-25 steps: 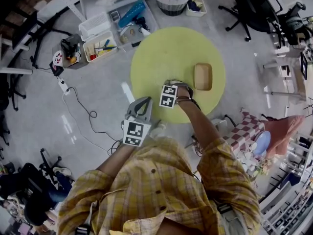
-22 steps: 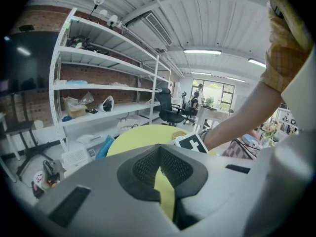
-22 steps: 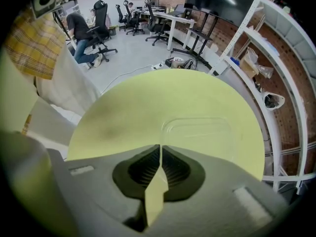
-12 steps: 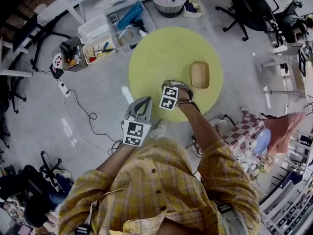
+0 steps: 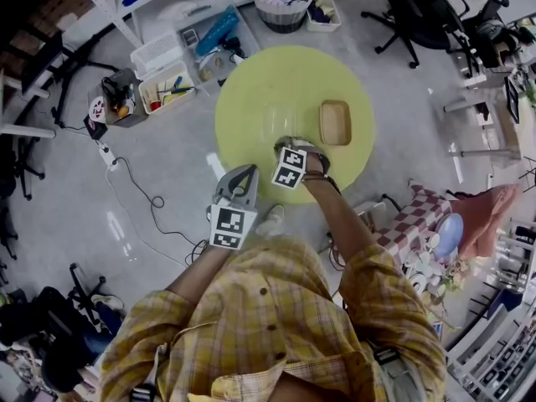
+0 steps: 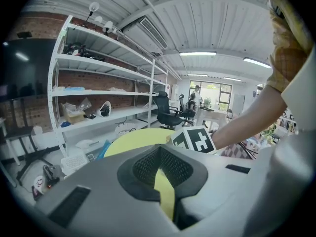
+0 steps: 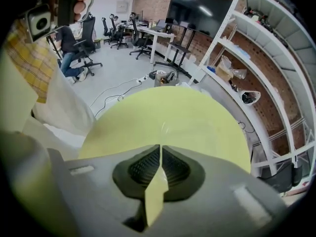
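Grey workshop floor spreads under a round yellow table (image 5: 285,90), and we place everything by that table. On its top, toward the right side, lies a shallow wooden tray (image 5: 335,122). Our right gripper (image 5: 289,143) hovers over the table's near edge, with the tray just beyond it and to the right, apart from it. Our left gripper (image 5: 244,172) hangs off the table's near-left rim, over the floor.

Both grippers are closed and empty. In each gripper view the ribbed pads (image 6: 145,167) meet in a seam with nothing caught between them.

Much is cut off. Our plaid shirt (image 5: 268,325) covers the floor on the table's near side. The tray shows in the head view only. The right gripper view gives us a broad sweep of tabletop with a faint pale streak (image 7: 163,127) on it that we cannot identify.

The left gripper view catches just a sliver of the table above the gripper's body. The right gripper's marker cube (image 6: 195,139) and our forearm (image 6: 247,117) block the table's right side.

That view also shows white shelves (image 6: 98,93) beyond the table. The right gripper view shows a dark screen (image 7: 197,11) past the table's far side. From above we see storage bins (image 5: 167,82) off the table's far-left edge.
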Demonstrator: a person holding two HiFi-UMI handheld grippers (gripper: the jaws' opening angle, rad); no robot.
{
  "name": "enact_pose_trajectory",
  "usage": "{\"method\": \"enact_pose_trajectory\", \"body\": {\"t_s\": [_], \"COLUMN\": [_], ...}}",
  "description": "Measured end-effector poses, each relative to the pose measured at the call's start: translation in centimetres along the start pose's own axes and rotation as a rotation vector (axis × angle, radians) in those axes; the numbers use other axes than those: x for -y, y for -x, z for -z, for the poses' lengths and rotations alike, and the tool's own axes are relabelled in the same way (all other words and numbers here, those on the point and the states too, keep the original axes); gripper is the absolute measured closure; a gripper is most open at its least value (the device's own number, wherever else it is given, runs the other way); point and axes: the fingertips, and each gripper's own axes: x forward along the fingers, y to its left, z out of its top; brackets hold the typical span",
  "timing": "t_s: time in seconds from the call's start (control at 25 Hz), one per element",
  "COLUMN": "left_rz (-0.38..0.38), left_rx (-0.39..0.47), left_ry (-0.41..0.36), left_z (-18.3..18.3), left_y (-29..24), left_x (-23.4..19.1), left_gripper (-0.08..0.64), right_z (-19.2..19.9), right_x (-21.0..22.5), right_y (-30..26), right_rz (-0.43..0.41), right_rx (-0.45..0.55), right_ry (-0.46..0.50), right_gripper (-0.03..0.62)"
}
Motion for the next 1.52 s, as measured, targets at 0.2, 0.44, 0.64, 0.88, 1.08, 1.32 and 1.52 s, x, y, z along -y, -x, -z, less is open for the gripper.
{"method": "enact_pose_trajectory", "body": {"t_s": [0.2,0.44,0.64,0.88,1.08,1.32,1.52], "left_rz": [0.001,-0.004,-0.005,-0.008,-0.011,-0.018,-0.027], "left_rx": [0.007,0.013,0.019,0.024,0.029,0.033,0.039], "left_ry": [-0.01,-0.016,-0.024,-0.031,-0.037,-0.038,-0.038], "left_z": [-0.1,-0.3,-0.5,-0.5,-0.7,-1.0,-1.0], "left_y": [0.4,0.9,1.2,1.4,1.7,1.9,2.1], "left_x": [1.1,2.1,3.0,3.7,4.3,4.5,4.3], "left_gripper": [0.557,0.557,0.557,0.557,0.557,0.557,0.557], "right_z": [0.0,-0.1,-0.4,-0.5,-0.8,-1.6,-2.5], "right_x": [-0.4,-1.0,-1.0,-1.1,-1.1,-1.2,-1.0], "right_y": [1.3,3.0,4.9,6.5,8.1,9.9,11.7], "right_rz": [0.032,0.062,0.091,0.117,0.147,0.171,0.192], "right_rx": [0.028,0.063,0.094,0.139,0.181,0.241,0.306], "right_ry": [-0.015,-0.05,-0.09,-0.153,-0.205,-0.274,-0.357], "right_gripper": [0.581,0.581,0.581,0.581,0.581,0.581,0.581]}}
